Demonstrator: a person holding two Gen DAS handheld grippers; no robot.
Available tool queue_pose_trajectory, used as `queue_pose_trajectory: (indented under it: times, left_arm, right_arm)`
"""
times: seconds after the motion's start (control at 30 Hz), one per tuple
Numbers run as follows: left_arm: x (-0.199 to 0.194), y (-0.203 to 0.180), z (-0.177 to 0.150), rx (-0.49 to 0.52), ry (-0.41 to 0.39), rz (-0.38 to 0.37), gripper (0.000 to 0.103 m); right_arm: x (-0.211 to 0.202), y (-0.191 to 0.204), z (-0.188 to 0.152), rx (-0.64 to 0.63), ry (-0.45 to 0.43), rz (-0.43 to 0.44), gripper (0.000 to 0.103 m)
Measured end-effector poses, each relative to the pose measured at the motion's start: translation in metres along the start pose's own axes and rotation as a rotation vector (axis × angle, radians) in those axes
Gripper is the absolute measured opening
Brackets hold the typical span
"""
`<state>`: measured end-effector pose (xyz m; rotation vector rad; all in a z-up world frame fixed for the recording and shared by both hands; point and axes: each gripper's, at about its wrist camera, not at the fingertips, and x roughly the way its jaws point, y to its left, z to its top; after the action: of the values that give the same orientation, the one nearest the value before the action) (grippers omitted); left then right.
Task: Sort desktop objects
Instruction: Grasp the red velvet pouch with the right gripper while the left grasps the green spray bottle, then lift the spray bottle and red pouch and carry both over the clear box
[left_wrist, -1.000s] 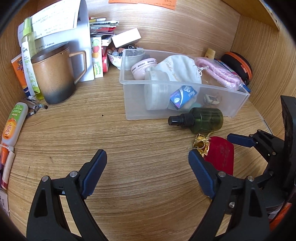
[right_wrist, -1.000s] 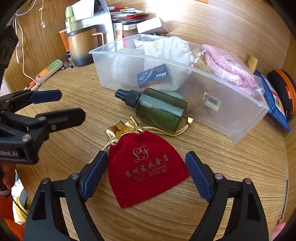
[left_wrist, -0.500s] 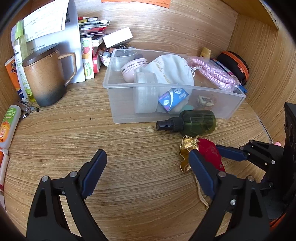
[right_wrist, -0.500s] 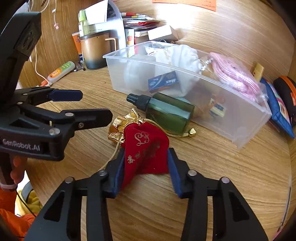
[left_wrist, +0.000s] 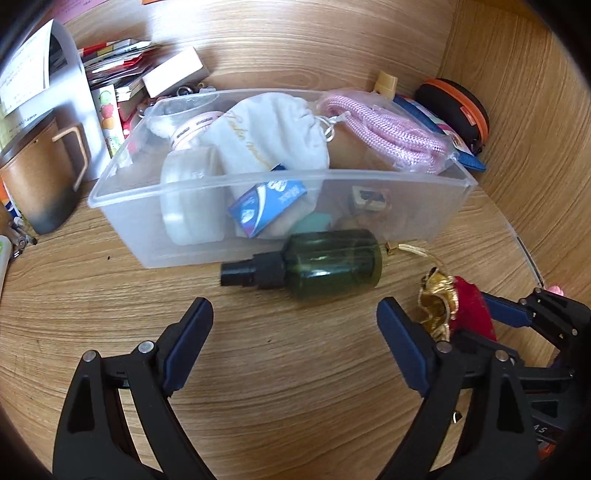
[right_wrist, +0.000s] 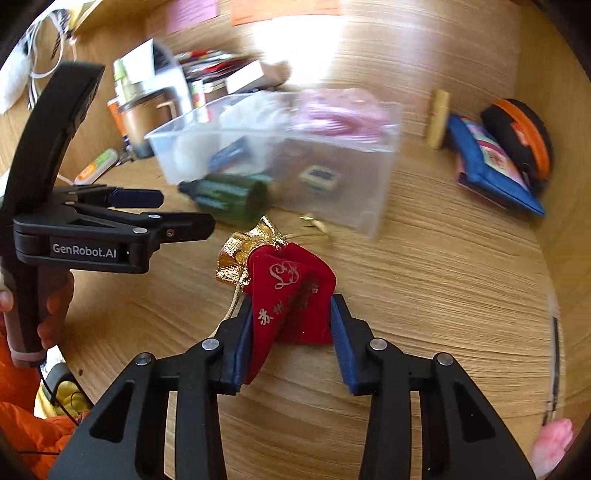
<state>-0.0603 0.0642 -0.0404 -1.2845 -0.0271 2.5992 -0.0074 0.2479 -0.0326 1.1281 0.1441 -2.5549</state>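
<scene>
The left gripper stands wide open over bare wood, its blue pads clear of everything. Just beyond its tips a dark green spray bottle lies on its side, black nozzle pointing left, touching the front wall of a clear plastic bin. In the bin sit a white drawstring bag, a coil of pink rope in a clear wrapper, a small blue packet and a round white container.

The right gripper has just been closing and now pinches a red velvet pouch between its pads, the cloth bunched and folded, its gold neck sticking out past the tips. The pouch sits just to the right of the bottle's base, near the bin's front right corner; whether it still touches the wood I cannot tell.

The wooden desk is walled at the back and right by the same wood. At its back left stand a brown mug and a stack of booklets; at the back right corner lie a black and orange round case and a blue packet. An orange sleeve shows at the near left edge.
</scene>
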Motion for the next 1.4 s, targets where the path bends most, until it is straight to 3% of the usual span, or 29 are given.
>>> queue_pose_trajectory:
  times: [0.37, 0.77, 0.9, 1.0, 1.07, 1.4]
  left_arm:
    - [0.027, -0.012, 0.012, -0.052, 0.068, 0.034, 0.092]
    - [0.036, -0.016, 0.017, -0.027, 0.034, 0.06, 0.094]
    - [0.034, -0.015, 0.016, -0.014, 0.021, 0.06, 0.081]
    - [0.032, -0.013, 0.015, -0.01, 0.013, 0.048, 0.08]
    - [0.03, -0.014, 0.013, -0.002, 0.008, 0.044, 0.074]
    - [0.015, -0.017, 0.009, 0.014, -0.025, 0.033, 0.074]
  right_arm:
    - [-0.007, -0.021, 0.013, 0.005, -0.041, 0.011, 0.036]
    - [-0.004, -0.022, 0.015, -0.01, -0.034, 0.016, 0.036]
    - [-0.004, -0.023, 0.018, -0.007, -0.038, 0.015, 0.036]
    - [-0.003, -0.021, 0.021, -0.008, -0.043, 0.02, 0.036]
    - [-0.003, -0.019, 0.022, -0.014, -0.045, 0.02, 0.036]
    - [-0.007, -0.007, 0.029, -0.025, -0.06, 0.014, 0.036]
